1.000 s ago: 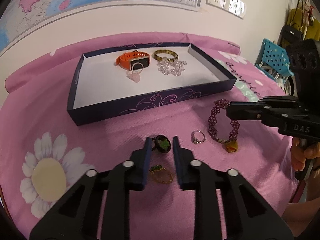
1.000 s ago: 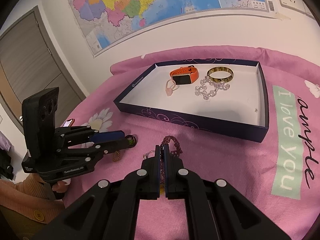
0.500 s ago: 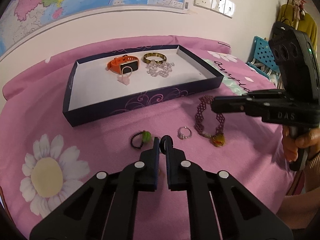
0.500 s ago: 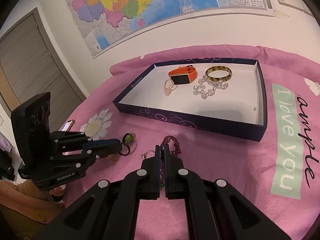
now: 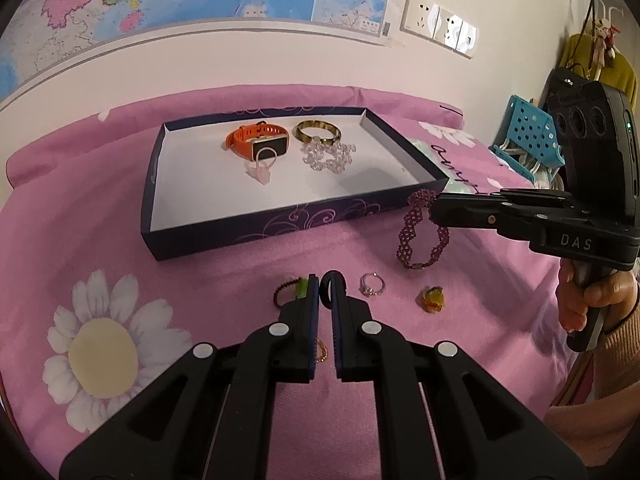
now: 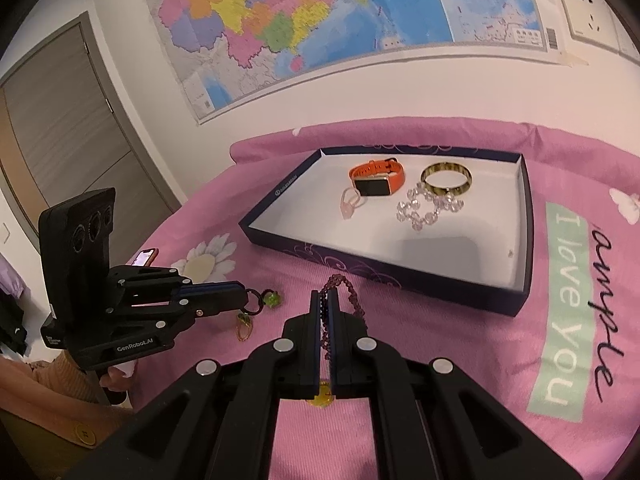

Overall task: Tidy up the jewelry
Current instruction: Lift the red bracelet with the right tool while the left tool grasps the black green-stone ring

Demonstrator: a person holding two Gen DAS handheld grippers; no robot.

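From the left wrist camera, the left gripper [image 5: 325, 280] has its fingers pressed nearly together on a small black loop [image 5: 330, 282] that pokes up between the tips; a green bead [image 5: 301, 287] hangs just left of them, seemingly on the same loop; a gold ring [image 5: 321, 351] lies on the pink bedspread [image 5: 100, 248] under the fingers, a silver ring [image 5: 372, 284] just right of the tips, an amber piece [image 5: 432, 299] farther right; the navy tray [image 5: 256, 226] lies straight ahead beyond the tips, its long axis running across the view; inside, at the far end, sit an orange watch [image 5: 256, 142], a bangle [image 5: 319, 132], a crystal bracelet [image 5: 327, 156] and a pink ring [image 5: 260, 168]; the right gripper [image 5: 436, 208] reaches in from the right, clamped on a purple beaded bracelet [image 5: 420, 232] that dangles off the cloth, close to the tray's near right corner.

From the right wrist camera, the right gripper [image 6: 329, 304] is closed on the purple beaded bracelet [image 6: 348, 292], the beads looping up and right of the tips; the navy tray [image 6: 400, 276] lies ahead and slightly right, its near wall just beyond the beads; the left gripper [image 6: 250, 300] comes in from the left with the black loop [image 6: 253, 302] at its tip, farther from the tray; the right hand looks nearer, so a short lift over the near wall would probably bring the bracelet in first; the white floor [image 6: 460, 252] near that wall is bare.
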